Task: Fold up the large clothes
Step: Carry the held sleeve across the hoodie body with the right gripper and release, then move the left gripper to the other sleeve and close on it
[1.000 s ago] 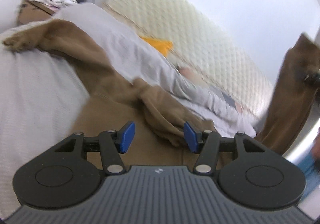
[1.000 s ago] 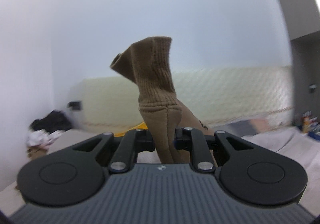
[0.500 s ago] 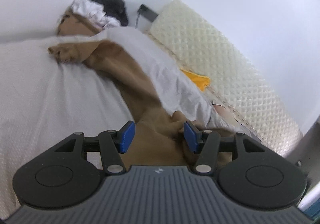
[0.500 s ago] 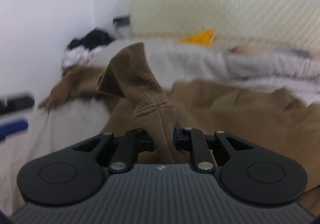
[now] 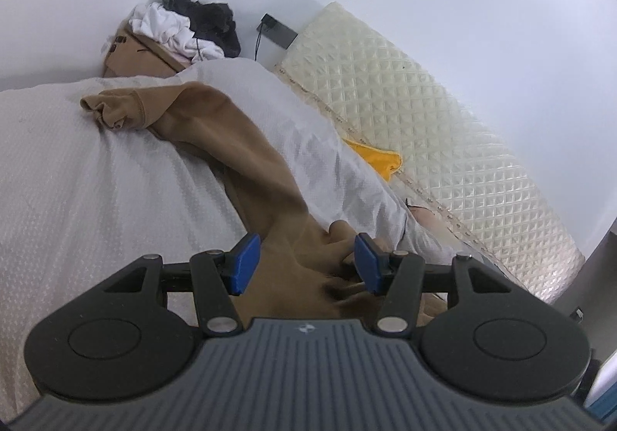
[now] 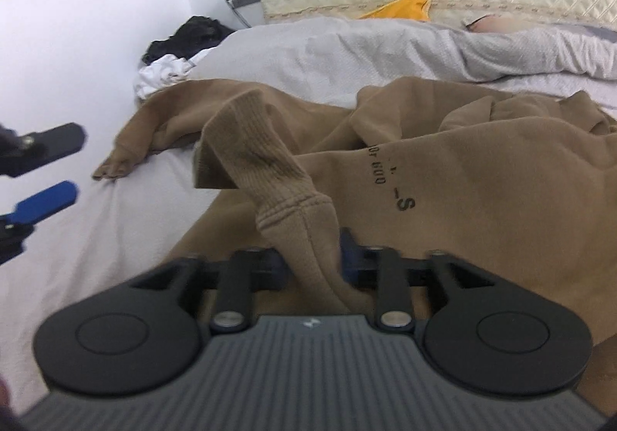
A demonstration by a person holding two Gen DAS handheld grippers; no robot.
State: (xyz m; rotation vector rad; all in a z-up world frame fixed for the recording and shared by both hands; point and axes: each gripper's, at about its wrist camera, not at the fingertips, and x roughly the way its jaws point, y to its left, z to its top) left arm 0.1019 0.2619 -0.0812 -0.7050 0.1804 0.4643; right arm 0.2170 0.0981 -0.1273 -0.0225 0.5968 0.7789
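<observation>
A large brown sweatshirt (image 6: 482,199) with dark print lies spread on the white bed sheet (image 6: 127,238). My right gripper (image 6: 314,263) hangs low over it. Its jaws are opening, but the pads still touch one sleeve just below its ribbed cuff (image 6: 250,145), which sticks up. The other sleeve's cuff (image 5: 112,109) rests far out on the sheet. My left gripper (image 5: 306,265) is open, its blue pads either side of bunched brown fabric without pinching it. The left gripper (image 6: 48,170) also shows at the right wrist view's left edge.
A grey cover (image 5: 308,130) lies beyond the sweatshirt, with a yellow cloth (image 5: 376,159) against the quilted cream headboard cushion (image 5: 424,130). In the far corner, black and white clothes (image 5: 189,22) are heaped on a cardboard box (image 5: 135,57). White walls close the corner.
My right gripper came down from high in the air to just above the bed, bringing the sleeve with it, and its jaws stand slightly wider. The left gripper shifted a little over the brown fabric.
</observation>
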